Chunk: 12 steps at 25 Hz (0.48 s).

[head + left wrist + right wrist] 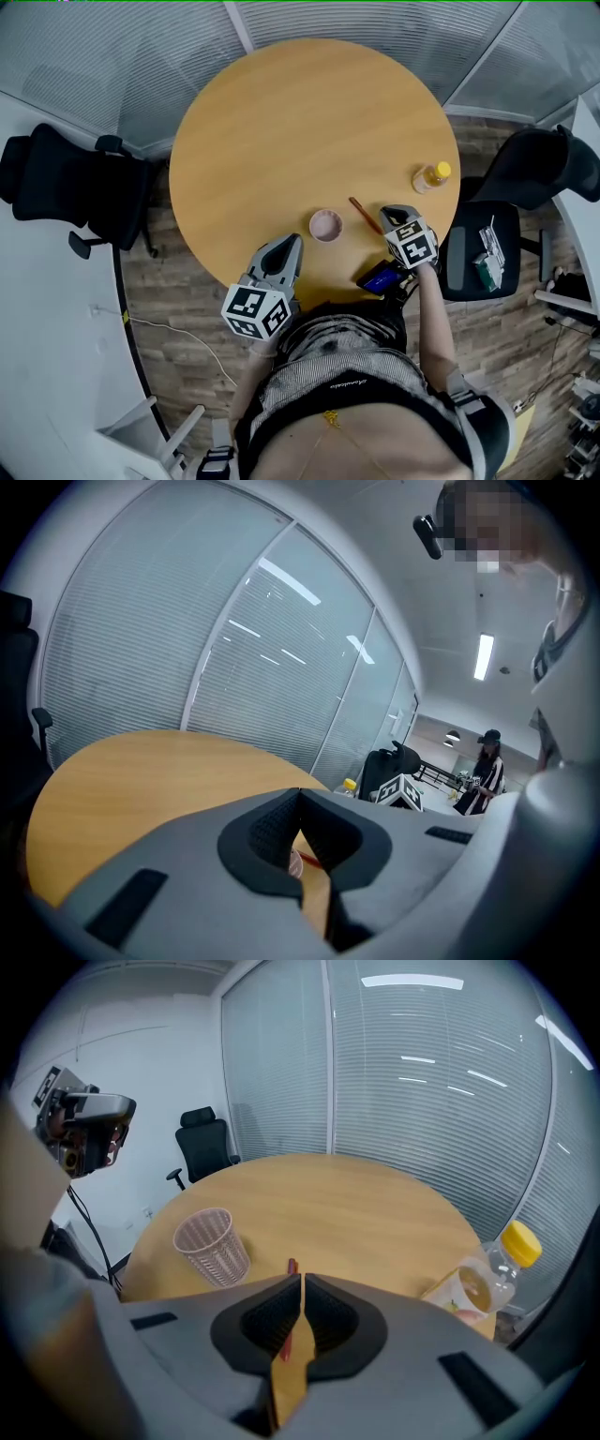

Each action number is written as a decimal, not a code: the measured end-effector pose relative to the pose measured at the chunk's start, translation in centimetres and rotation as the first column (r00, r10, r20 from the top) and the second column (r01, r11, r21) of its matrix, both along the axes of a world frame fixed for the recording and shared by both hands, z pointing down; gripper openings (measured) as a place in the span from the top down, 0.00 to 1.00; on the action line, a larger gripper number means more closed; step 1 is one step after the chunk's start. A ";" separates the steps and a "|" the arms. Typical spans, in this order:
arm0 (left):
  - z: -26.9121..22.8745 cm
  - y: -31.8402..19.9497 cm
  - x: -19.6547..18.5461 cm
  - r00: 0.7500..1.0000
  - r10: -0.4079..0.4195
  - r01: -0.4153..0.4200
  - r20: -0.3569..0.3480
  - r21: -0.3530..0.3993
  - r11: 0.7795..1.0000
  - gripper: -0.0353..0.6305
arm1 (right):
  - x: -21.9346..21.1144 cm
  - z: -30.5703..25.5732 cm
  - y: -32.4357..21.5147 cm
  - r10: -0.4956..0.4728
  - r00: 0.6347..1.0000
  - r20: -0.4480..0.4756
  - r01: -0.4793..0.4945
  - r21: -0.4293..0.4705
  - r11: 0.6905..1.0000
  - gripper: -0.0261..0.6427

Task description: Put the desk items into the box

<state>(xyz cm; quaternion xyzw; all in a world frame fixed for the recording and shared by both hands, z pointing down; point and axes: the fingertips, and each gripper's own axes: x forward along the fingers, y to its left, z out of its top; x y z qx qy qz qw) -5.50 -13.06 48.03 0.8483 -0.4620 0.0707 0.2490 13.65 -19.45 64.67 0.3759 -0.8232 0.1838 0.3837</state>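
On the round wooden table (pixel 281 122) stand a pink mesh cup (pixel 325 225) (pixel 214 1246) and a clear bottle with a yellow cap (pixel 431 176) (pixel 480 1283). A red pen (pixel 362 213) (pixel 292 1267) lies between them. A dark phone with a blue screen (pixel 380 278) lies at the near edge. My right gripper (pixel 388 215) (pixel 302 1279) is shut and empty, its tips just over the pen's near end. My left gripper (pixel 292 243) (pixel 299 791) is shut with nothing in it and hangs over the near edge, pointing at the cup (pixel 293 862).
Black office chairs (pixel 66 183) (pixel 548 173) stand left and right of the table. Another chair (pixel 483 253) at the right carries small items. Glass walls with blinds (pixel 422 1082) ring the far side. A person (pixel 486 766) stands far off.
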 end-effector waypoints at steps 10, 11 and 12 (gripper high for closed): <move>0.4 -0.1 -0.2 0.999 -0.039 0.038 -0.009 -0.020 0.999 0.92 | -1.1 3.7 0.1 -0.094 0.995 -0.021 0.092 -0.105 0.990 0.92; 0.5 -0.1 -0.3 0.999 -0.042 0.041 -0.011 -0.023 0.999 0.92 | -1.2 4.1 0.3 -0.108 0.994 -0.021 0.105 -0.122 0.987 0.92; 0.5 0.0 -0.4 0.999 -0.044 0.044 -0.012 -0.025 0.999 0.92 | -1.4 4.5 0.5 -0.125 0.992 -0.021 0.120 -0.141 0.983 0.92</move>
